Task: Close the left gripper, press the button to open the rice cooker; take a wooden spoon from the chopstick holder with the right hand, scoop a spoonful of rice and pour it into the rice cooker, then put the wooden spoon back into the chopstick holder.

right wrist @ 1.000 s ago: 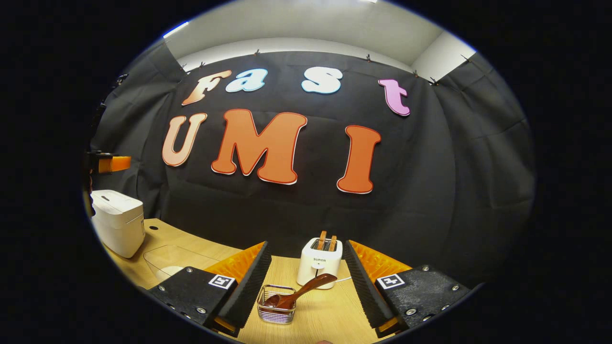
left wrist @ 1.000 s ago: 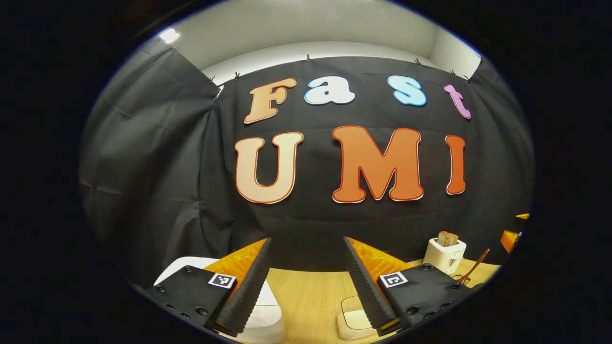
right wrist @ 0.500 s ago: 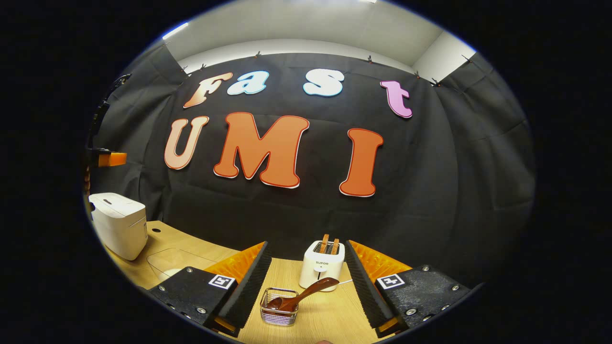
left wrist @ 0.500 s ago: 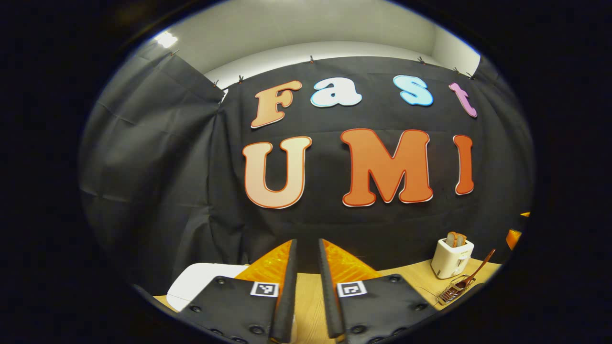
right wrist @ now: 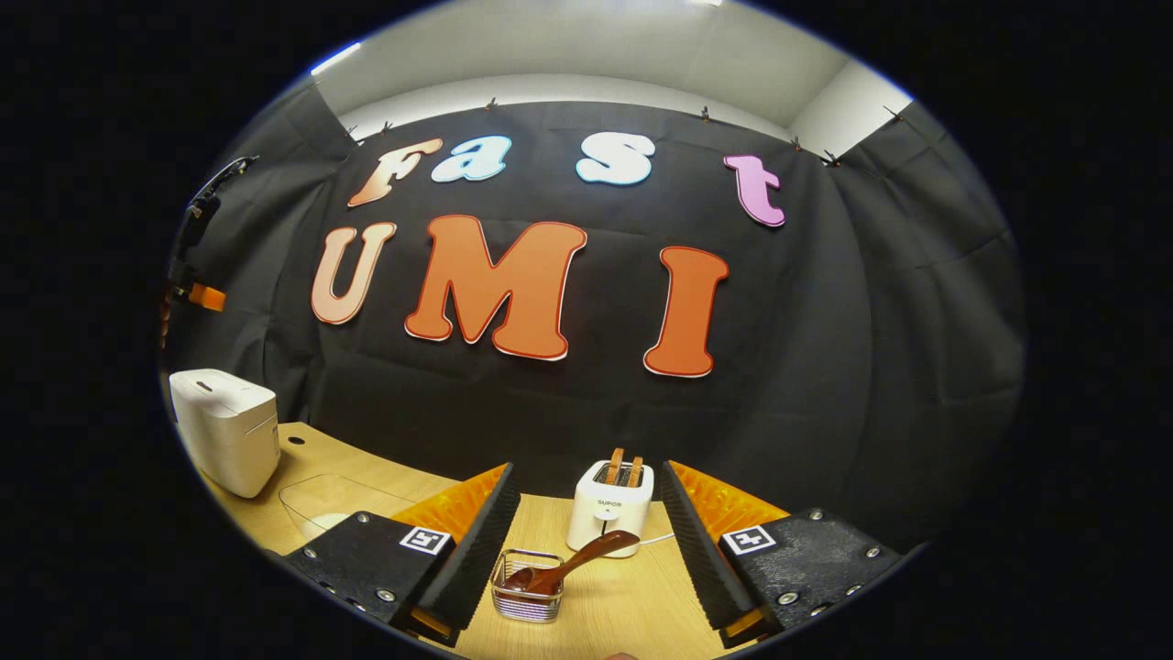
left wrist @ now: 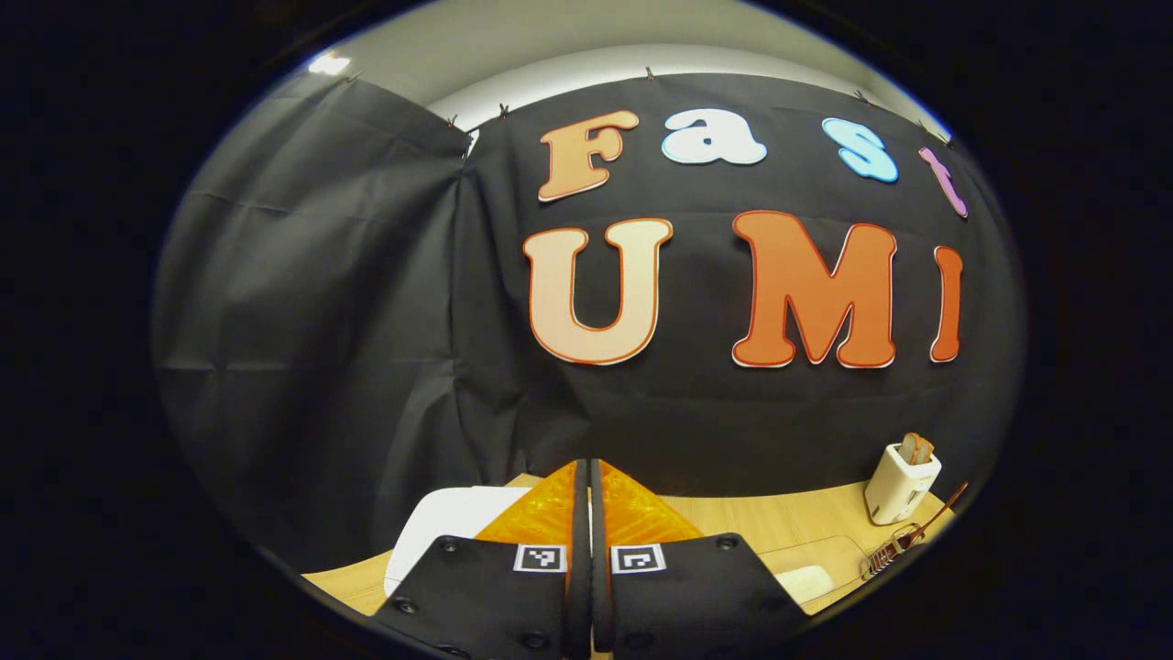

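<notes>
My left gripper is shut with nothing between its fingers, which meet above the white rice cooker with its lid down. In the right gripper view the rice cooker stands at the far left of the wooden table. My right gripper is open and held above the table. Below and between its fingers stands the wire chopstick holder with the wooden spoon lying in it, handle slanting up to the right. The clear container of rice sits right of the cooker.
A white toaster with two slices of bread stands behind the holder. In the left gripper view the toaster, the chopstick holder and the clear container lie far to the right. The left gripper's body shows high at the left.
My left gripper has gone from open to shut and has swung left, bringing the rice cooker under its fingers. The right gripper has barely moved.
</notes>
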`<state>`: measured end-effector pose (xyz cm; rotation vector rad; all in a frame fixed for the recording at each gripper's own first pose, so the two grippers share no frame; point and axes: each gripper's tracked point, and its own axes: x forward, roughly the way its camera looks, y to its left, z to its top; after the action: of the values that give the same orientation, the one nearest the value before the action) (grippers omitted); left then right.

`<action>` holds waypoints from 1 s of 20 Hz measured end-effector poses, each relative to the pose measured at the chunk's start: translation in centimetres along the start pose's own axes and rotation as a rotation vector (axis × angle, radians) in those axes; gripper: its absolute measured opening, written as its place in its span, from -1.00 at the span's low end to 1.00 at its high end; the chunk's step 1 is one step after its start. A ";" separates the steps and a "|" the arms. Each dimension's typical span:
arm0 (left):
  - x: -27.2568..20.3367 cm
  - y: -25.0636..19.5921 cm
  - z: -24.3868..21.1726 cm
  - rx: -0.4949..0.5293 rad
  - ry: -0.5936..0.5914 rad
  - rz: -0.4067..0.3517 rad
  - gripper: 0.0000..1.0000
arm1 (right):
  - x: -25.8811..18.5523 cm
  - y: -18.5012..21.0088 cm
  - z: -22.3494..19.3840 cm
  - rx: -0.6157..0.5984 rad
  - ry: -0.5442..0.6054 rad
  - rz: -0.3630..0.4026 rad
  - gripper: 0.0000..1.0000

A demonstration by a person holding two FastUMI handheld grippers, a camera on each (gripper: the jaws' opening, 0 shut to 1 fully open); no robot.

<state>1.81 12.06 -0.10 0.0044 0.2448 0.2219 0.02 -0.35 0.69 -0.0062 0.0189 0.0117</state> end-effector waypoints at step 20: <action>2.3 4.5 -14.8 -0.167 0.555 0.001 -0.96 | 0.2 -1.6 -3.5 0.035 0.077 -0.025 0.84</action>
<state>-0.53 16.58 -14.87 -0.2255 0.7778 0.2412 0.22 -1.98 -2.77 0.0284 0.0956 -0.0143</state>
